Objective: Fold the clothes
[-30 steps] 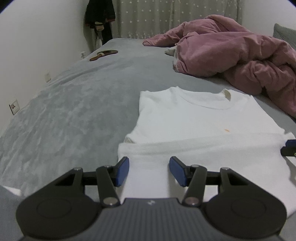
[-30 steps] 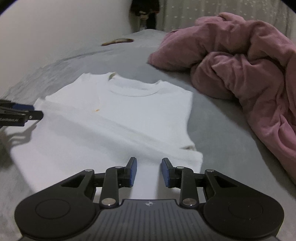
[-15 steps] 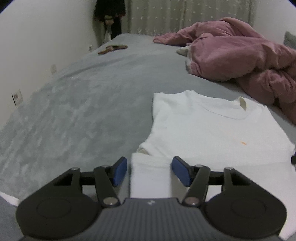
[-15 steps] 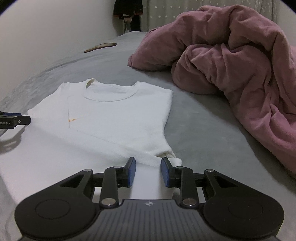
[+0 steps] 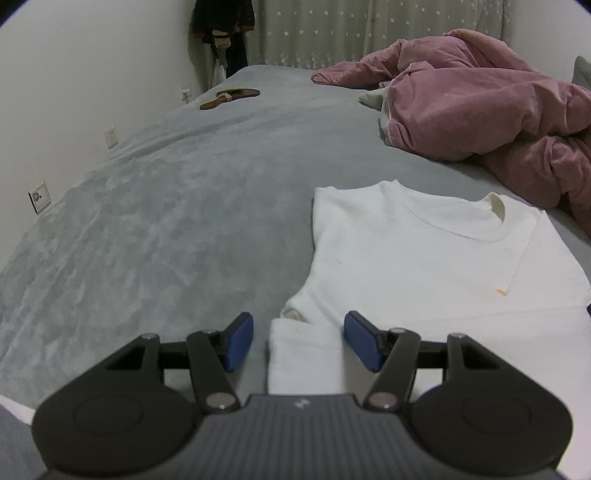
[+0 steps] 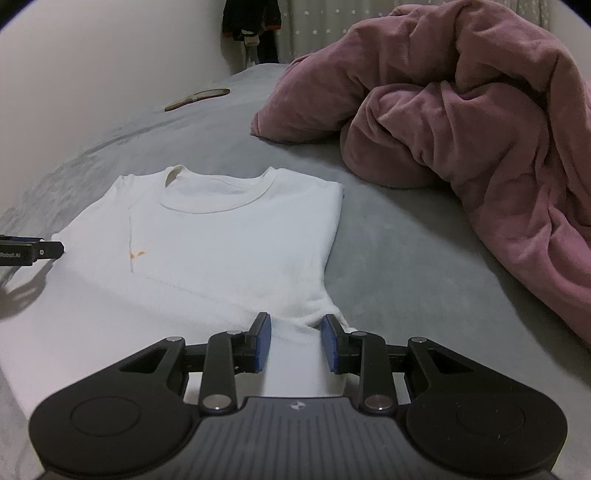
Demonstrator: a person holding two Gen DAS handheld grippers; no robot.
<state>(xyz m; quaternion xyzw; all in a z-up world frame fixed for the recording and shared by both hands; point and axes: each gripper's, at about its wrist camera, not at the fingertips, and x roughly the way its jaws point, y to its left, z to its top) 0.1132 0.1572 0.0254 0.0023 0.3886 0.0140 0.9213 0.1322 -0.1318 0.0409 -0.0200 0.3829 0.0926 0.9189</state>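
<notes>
Your left gripper (image 5: 298,341) stands wide open over the near left corner of the white shirt (image 5: 413,258); your right gripper (image 6: 295,341) gapes narrower above its near right corner. The shirt lies flat on the grey bed (image 5: 166,206).

A home bedroom: a grey bed (image 5: 184,206) is filling the room, a pink duvet (image 6: 480,129) lying rumpled, star-patterned curtains (image 5: 332,29) hanging behind.
</notes>
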